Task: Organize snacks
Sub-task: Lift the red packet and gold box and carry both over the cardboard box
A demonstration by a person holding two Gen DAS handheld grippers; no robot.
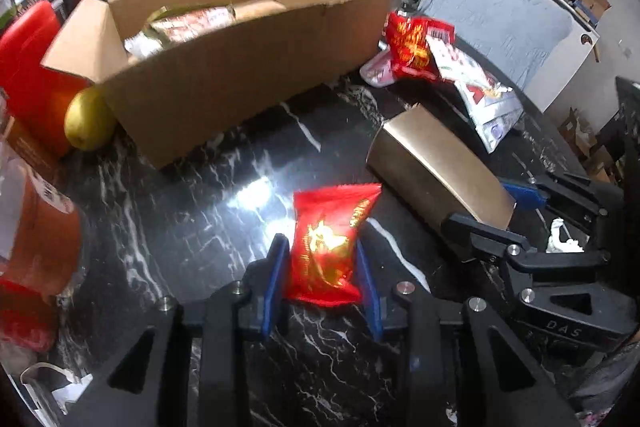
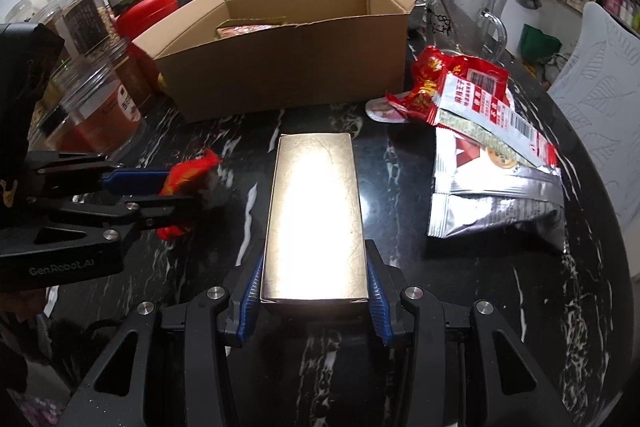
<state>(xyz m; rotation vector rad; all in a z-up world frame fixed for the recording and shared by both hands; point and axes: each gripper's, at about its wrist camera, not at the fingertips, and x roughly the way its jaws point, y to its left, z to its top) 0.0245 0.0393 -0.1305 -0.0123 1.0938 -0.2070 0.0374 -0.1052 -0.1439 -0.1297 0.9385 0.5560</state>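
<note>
Left hand-held gripper [image 1: 322, 263] clamped on red snack packet [image 1: 330, 247], right hand-held gripper [image 2: 314, 291] gripping gold box [image 2: 316, 215]

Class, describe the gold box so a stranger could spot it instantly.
Find the open cardboard box on the black marble table. In front of it lies the gold box, long and shiny, its near end gripped by the right claw. Unlike the crinkly red and silver snack packets beside it, it is rigid and plain.

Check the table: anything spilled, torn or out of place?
Nothing spilled. Loose snack packets lie in an untidy overlapping heap right of the cardboard box, not yet packed. The front wall's top edge looks slightly ragged.
</note>
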